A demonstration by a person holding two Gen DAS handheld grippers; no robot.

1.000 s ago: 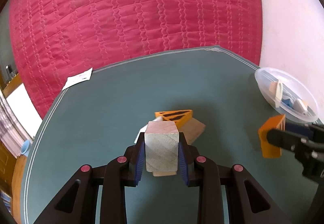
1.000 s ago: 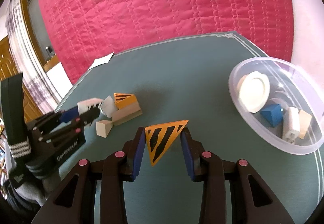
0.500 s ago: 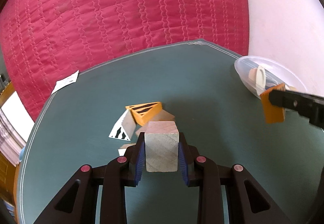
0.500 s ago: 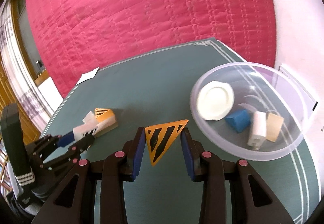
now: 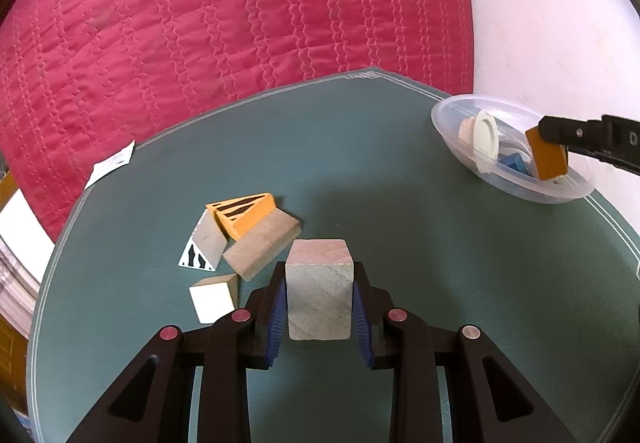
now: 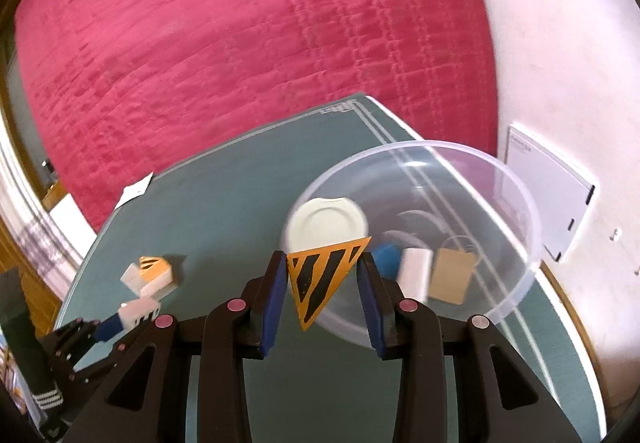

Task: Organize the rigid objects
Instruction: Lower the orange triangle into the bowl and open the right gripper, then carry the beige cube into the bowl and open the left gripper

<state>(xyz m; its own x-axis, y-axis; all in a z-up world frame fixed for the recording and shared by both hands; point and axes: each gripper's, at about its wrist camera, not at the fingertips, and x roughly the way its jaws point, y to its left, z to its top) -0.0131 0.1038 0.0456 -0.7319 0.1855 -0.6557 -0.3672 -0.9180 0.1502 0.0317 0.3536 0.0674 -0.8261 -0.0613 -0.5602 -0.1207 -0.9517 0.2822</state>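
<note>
Crowding clear bowl (image 6: 516,267): white disc (image 6: 326,221), blue block (image 6: 386,259), tan block (image 6: 452,275).

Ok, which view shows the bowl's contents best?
The right wrist view: it looks down into the bowl, showing the white disc and blue block. The left wrist view sees the bowl side-on, contents overlapping.

We have two cameras, one on each gripper, and each looks forward and down along its own fingers. Our left view looks across the green table (image 5: 360,147), close above the block pile (image 5: 244,235), with the bowl (image 5: 452,131) far on the right. Our right view sits close over that bowl (image 6: 516,191) and sees the pile (image 6: 154,275) on its left. Both show the table, pile, bowl and red blanket (image 5: 240,23) behind
</note>
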